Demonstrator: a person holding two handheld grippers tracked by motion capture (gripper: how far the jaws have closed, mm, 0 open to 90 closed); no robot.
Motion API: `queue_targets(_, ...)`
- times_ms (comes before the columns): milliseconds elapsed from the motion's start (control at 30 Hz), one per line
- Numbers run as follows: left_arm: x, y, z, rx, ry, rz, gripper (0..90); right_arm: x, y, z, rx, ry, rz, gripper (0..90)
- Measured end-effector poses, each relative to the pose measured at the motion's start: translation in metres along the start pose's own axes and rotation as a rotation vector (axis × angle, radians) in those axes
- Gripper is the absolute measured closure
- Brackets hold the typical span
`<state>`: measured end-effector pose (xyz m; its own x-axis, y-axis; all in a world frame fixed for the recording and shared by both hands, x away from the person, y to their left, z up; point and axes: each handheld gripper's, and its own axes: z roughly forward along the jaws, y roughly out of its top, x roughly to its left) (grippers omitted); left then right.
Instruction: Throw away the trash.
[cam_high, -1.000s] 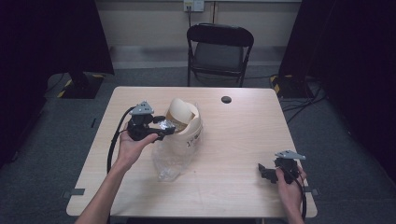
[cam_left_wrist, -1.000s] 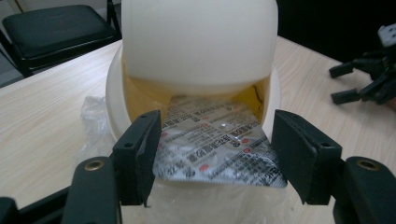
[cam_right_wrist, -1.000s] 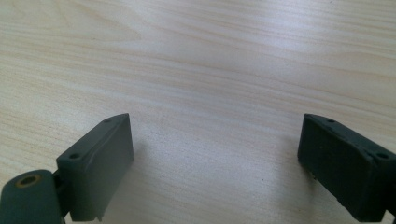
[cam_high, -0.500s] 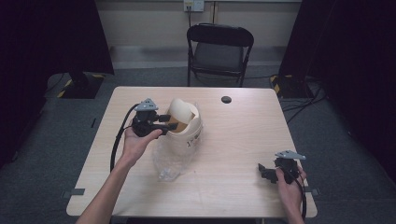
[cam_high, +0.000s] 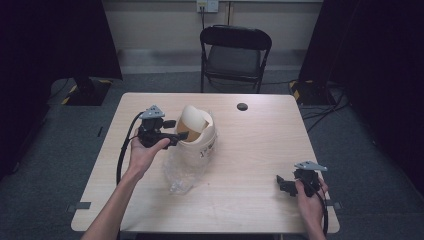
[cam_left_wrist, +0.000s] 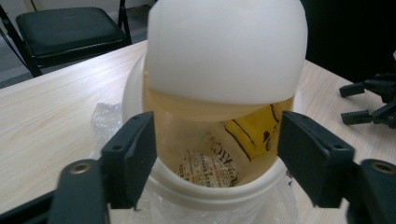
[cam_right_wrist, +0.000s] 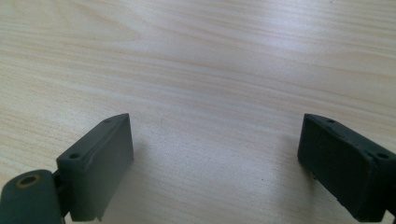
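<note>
Cream-coloured tub (cam_high: 199, 134) stands a little left of the middle of the wooden table (cam_high: 260, 145), its hinged lid (cam_left_wrist: 224, 46) tipped up so the mouth gapes toward the person's left; inside, the left gripper view shows printed paper packets (cam_left_wrist: 208, 164) at the bottom and a yellow wrapper (cam_left_wrist: 252, 130) against the wall. A crumpled clear plastic bag (cam_high: 182, 170) lies under and in front of the tub, touching it. The left gripper (cam_high: 172, 136) hovers at the rim with its jaws spread wide, one on either side of the opening, clasping nothing. By my reading the step in hand is a reach into the tub for its contents; the next move would call for dipping the jaws past the rim and under the raised lid, which overhangs the mouth and may crowd the approach. The right gripper (cam_high: 287, 184) rests low near the table's right front corner, jaws apart over bare wood, well clear of the tub. A small dark disc (cam_high: 242, 106) sits toward the far edge, and a black folding chair (cam_high: 235, 52) stands beyond the table.
</note>
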<state>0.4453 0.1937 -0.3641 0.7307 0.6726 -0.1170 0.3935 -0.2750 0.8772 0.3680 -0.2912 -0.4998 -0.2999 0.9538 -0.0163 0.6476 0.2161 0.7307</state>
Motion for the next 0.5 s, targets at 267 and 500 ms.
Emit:
queue_targets(267, 0.005, -0.008, -0.019, -0.046, 0.013, -0.012, 23.1, 0.000, 0.000, 0.000, 0.000, 0.000, 0.000, 9.7)
queue_targets(500, 0.009, -0.019, -0.030, -0.040, 0.020, -0.066, 19.9, 0.000, 0.000, 0.000, 0.000, 0.000, 0.001, 9.7)
